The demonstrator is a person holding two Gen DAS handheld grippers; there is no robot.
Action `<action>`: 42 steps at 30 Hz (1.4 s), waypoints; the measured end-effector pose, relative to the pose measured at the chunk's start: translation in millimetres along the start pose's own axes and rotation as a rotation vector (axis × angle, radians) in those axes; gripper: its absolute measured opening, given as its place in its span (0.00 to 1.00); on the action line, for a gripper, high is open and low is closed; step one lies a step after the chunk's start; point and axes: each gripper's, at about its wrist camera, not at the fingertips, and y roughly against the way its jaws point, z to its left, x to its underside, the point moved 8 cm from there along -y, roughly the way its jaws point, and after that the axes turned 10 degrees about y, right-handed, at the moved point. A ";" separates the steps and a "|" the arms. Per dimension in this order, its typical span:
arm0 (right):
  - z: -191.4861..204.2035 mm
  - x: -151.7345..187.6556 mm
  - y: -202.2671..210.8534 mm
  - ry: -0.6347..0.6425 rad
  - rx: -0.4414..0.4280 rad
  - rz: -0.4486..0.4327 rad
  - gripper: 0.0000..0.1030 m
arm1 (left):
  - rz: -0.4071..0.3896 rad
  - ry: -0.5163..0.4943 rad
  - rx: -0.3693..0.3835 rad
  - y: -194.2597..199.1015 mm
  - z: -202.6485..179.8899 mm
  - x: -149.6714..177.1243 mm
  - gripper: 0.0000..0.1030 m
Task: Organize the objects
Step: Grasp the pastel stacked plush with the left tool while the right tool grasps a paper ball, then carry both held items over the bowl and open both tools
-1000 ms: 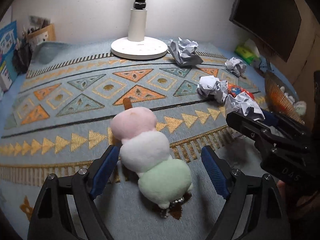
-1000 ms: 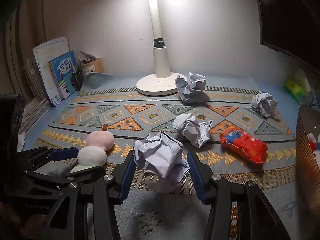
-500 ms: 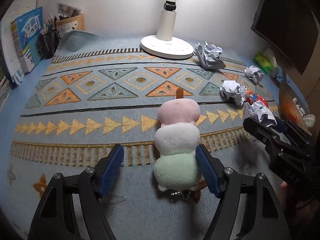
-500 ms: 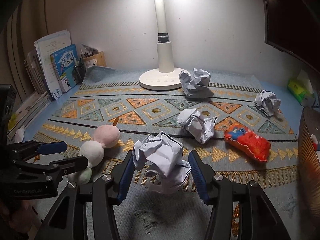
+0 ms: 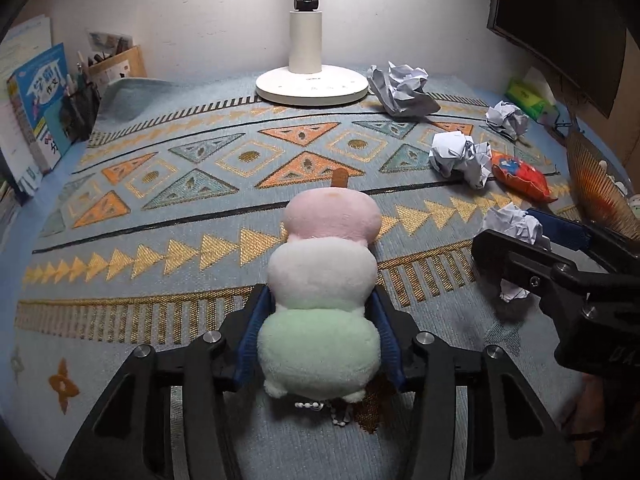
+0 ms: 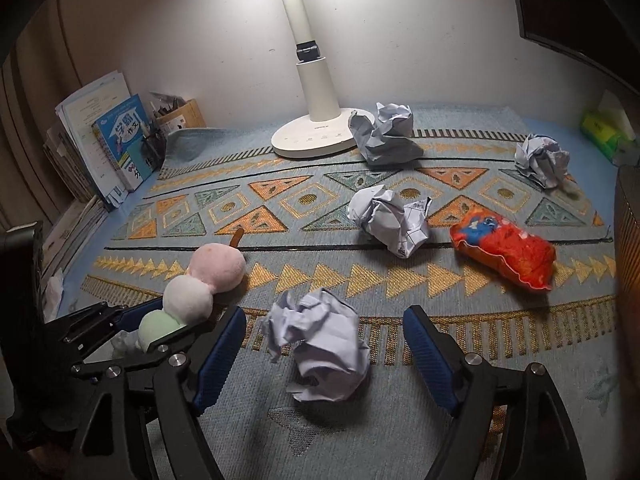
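Closing since earlier, left gripper (image 5: 318, 334) pads squeeze the dango plush (image 5: 324, 292), while right gripper (image 6: 324, 356) opens around the loose paper ball (image 6: 320, 350).

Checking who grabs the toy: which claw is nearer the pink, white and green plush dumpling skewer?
Left. The left claw is closing around the plush dumpling skewer; the right claw straddles a crumpled paper ball beside it.

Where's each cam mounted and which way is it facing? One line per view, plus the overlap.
Left wrist: on the left tongs, looking down and forward over the rug to the lamp; its closing fingers flank the plush; the right tongs show at right.
Right wrist: on the right tongs, same heading; its opening fingers are clear of the paper ball; the left tongs show at left.
Shared: plush, lamp, paper ball, snack bag.
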 end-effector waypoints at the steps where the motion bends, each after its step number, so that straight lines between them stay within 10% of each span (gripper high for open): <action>1: -2.7 -0.3 0.2 -0.011 0.012 0.001 0.80 | 0.000 -0.002 -0.001 0.0 -0.4 -0.2 0.46; 10: 20.9 3.3 -14.1 0.104 -0.027 0.069 0.81 | -0.003 -0.011 -0.006 -0.8 -0.3 0.5 0.46; 14: 14.9 11.8 -19.2 0.065 -0.067 0.128 0.53 | -0.006 -0.019 -0.020 -0.7 -0.6 0.1 0.46; 21: 9.3 5.9 23.3 0.059 -0.015 0.035 0.47 | -0.018 -0.029 -0.017 2.0 -4.8 0.2 0.43; 26: -23.1 -13.1 90.9 0.052 0.109 -0.082 0.47 | -0.078 -0.067 0.120 24.0 -28.8 -1.5 0.43; 35: -151.0 -44.9 203.2 -0.084 0.385 -0.173 0.48 | -0.142 -0.142 0.449 86.4 -172.1 -41.2 0.43; 42: -230.2 -32.7 206.9 -0.259 0.414 -0.129 0.48 | -0.132 -0.209 0.464 76.1 -267.6 -62.4 0.44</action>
